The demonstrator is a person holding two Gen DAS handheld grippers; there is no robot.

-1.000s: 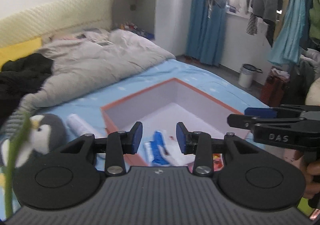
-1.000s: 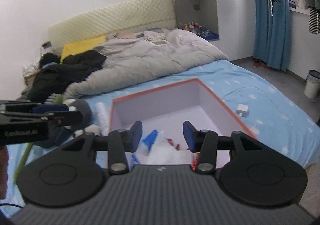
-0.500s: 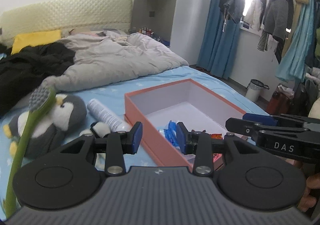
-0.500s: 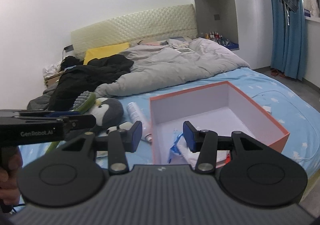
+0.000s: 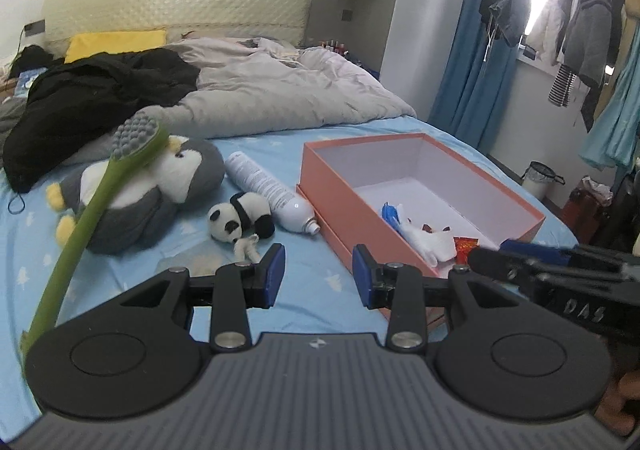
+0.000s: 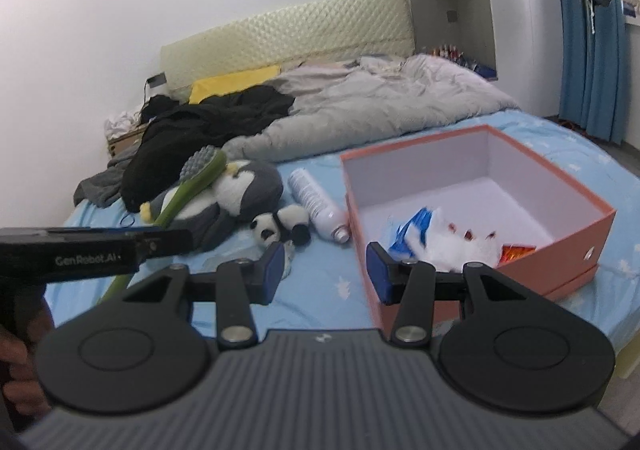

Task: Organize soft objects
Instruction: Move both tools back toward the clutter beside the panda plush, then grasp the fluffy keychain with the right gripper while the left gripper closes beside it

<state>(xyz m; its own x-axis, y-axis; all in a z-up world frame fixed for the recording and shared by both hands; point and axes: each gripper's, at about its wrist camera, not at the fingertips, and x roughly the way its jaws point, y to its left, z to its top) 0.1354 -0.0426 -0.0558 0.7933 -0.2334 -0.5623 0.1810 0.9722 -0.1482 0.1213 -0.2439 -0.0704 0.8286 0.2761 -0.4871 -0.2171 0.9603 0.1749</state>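
a: item one, left tool (image 5: pixel 319 270)?
b: pads apart, nothing between them, over the blue bed sheet (image 5: pixel 312 290).
a: right tool (image 6: pixel 326 270)?
b: pads apart too, nothing gripped; its right pad sits in front of the near wall of the pink box (image 6: pixel 560 186).
a: soft items?
b: panda plush (image 5: pixel 240 219), lying ahead and slightly left of the left tool, touching the white spray bottle (image 5: pixel 270 188). penguin plush (image 5: pixel 160 190), further left, beyond the panda. a green long-handled brush (image 5: pixel 100 190) crosses in front of the penguin.
a: box?
b: ahead and right of the left tool, lid off; holds a blue-and-white packet (image 6: pixel 412 232), something white and fluffy (image 6: pixel 460 246), and a red-orange item (image 6: pixel 516 250).
a: further back?
b: grey duvet (image 5: pixel 280 94), black clothing (image 5: pixel 92 98), yellow pillow (image 5: pixel 116 42).
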